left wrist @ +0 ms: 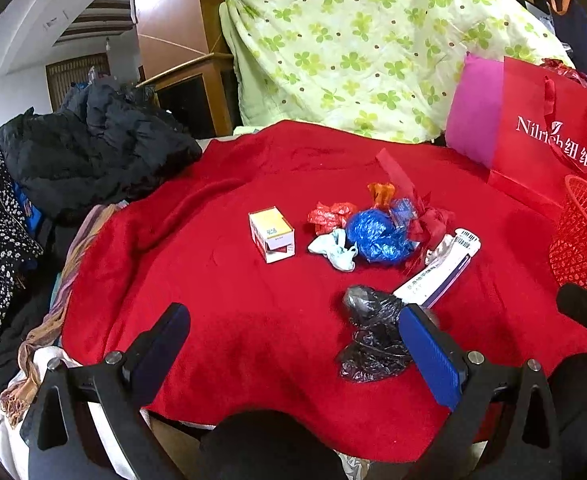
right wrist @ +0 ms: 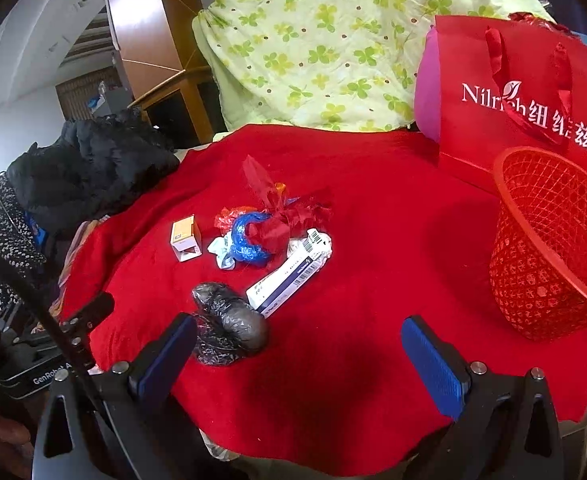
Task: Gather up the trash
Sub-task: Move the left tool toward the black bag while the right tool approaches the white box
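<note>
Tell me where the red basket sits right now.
The red basket stands on the red blanket at the right of the right wrist view, just in front of the red gift bag; in the left wrist view only its edge shows at far right.

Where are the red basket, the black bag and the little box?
basket [right wrist: 549, 264], right wrist view, mesh side wall.
black bag [right wrist: 233, 320], right wrist view, crumpled middle.
box [left wrist: 271, 232], left wrist view, top face.
</note>
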A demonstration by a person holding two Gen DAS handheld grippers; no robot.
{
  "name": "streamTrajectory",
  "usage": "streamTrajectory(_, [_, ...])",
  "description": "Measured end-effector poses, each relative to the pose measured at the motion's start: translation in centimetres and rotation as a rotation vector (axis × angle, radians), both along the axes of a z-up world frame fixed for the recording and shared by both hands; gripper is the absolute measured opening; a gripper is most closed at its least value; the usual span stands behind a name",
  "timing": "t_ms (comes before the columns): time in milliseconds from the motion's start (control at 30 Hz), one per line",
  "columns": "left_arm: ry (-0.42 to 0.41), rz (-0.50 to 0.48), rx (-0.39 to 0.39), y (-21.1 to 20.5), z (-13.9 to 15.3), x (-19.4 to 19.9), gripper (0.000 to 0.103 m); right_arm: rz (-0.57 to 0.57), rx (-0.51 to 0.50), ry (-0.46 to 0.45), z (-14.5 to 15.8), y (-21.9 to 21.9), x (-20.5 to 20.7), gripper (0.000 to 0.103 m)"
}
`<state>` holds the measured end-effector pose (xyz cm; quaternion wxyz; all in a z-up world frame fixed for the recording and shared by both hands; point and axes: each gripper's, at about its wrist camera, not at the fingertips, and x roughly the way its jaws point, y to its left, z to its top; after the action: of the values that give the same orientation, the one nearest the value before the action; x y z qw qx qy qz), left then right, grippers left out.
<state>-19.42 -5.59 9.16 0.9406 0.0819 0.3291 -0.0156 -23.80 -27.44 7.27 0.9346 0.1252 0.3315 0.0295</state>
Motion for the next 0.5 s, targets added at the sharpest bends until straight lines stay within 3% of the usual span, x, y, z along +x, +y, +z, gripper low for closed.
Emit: streamTrajectory(500, [0.028, -0.013, -0.001, 0.03, -1.17, 0.43, 0.103, 0.008, 0.001, 0.039, -0.5, 0.52, 0.8, 0.103])
